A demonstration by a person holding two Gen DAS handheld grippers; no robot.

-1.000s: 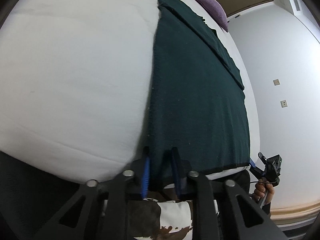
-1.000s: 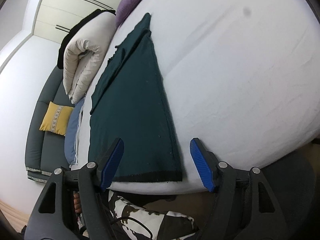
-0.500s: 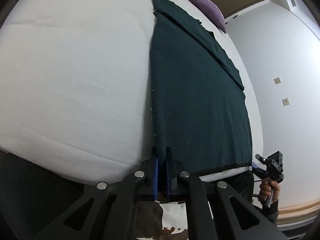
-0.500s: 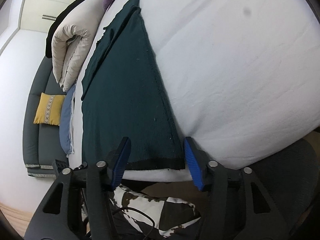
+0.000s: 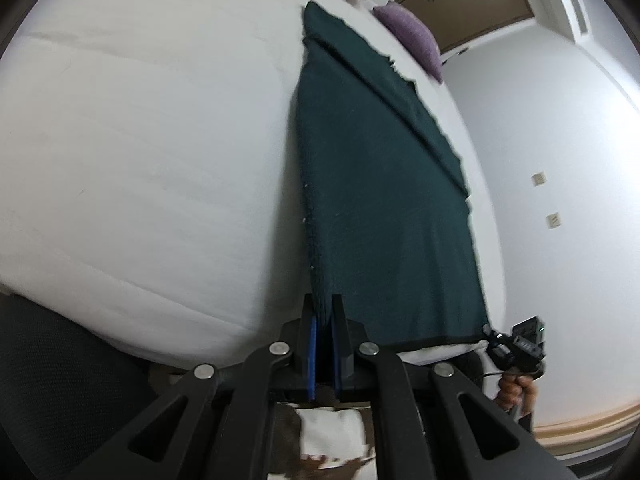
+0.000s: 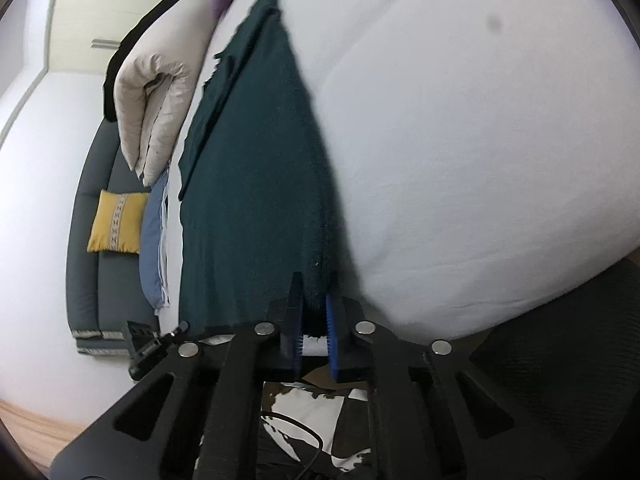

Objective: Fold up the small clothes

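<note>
Around me on the white bed sit a purple pillow at the far end and a rolled cream duvet beside a grey sofa with a yellow cushion; nothing blocks the way, and I see no readable writing. The dark green cloth lies flat, running away from me. My left gripper is clamped on its near left corner, my right gripper pinched shut on its near right corner.

A dark green knitted garment lies flat lengthwise on the white bed, near corners lifted.
</note>
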